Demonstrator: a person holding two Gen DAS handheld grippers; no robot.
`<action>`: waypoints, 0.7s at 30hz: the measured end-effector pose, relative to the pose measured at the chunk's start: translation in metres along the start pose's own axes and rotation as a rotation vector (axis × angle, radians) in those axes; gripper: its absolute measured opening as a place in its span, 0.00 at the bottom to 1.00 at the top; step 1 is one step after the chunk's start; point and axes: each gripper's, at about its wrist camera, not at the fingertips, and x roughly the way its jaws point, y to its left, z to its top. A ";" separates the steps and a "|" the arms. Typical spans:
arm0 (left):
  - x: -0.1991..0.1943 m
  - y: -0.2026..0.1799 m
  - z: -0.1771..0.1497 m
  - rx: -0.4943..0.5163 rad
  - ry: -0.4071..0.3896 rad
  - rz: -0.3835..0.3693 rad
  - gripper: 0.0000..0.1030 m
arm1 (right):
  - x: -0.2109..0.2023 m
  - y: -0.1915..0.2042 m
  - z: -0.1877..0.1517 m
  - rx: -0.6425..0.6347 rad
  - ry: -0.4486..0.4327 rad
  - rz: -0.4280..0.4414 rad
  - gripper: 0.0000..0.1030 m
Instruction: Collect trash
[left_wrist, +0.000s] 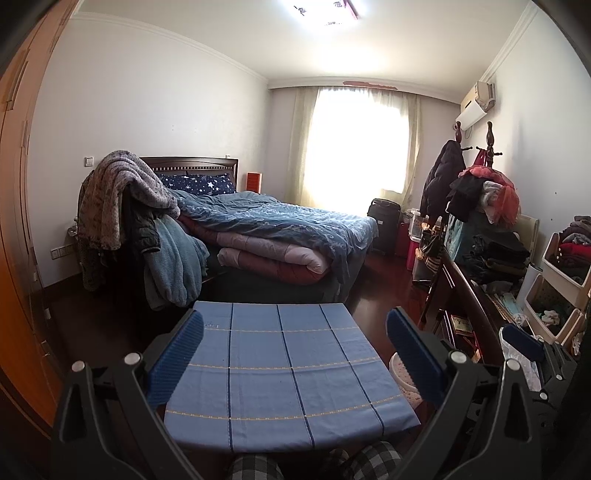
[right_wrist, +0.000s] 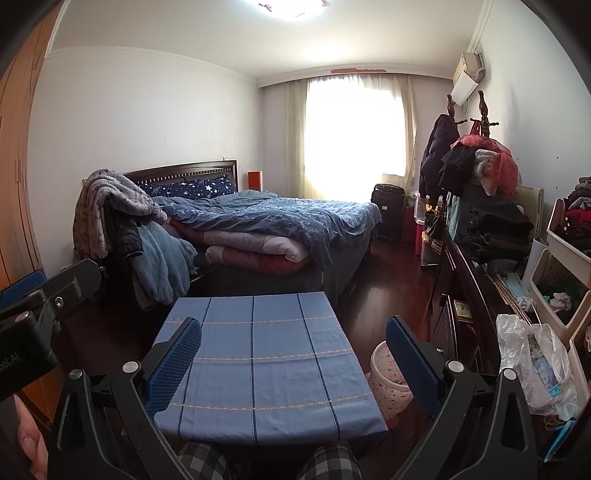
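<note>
A small table under a blue checked cloth (left_wrist: 291, 369) stands just in front of me; it also shows in the right wrist view (right_wrist: 266, 365). No trash lies on it. My left gripper (left_wrist: 295, 354) is open and empty, held above the cloth. My right gripper (right_wrist: 295, 358) is open and empty too, above the same cloth. A pink speckled bin (right_wrist: 388, 384) stands on the floor right of the table; only its rim (left_wrist: 400, 369) shows in the left wrist view. A white plastic bag (right_wrist: 535, 362) lies on the right-hand sideboard.
A bed with blue bedding (left_wrist: 280, 229) fills the middle. A chair heaped with blankets (left_wrist: 125, 206) stands left of it. A dark sideboard (right_wrist: 476, 291) piled with clothes and white bins (right_wrist: 565, 258) runs along the right wall. Wardrobe doors (left_wrist: 18, 221) on the left.
</note>
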 end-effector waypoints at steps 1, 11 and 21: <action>0.000 -0.001 -0.001 0.001 0.000 0.000 0.97 | 0.000 0.000 -0.002 0.000 0.002 0.001 0.96; 0.001 -0.001 -0.007 0.004 0.008 -0.008 0.97 | 0.004 -0.004 -0.010 -0.005 0.018 0.006 0.96; 0.004 0.000 -0.007 0.006 0.011 -0.005 0.97 | 0.010 -0.007 -0.012 -0.011 0.035 0.008 0.96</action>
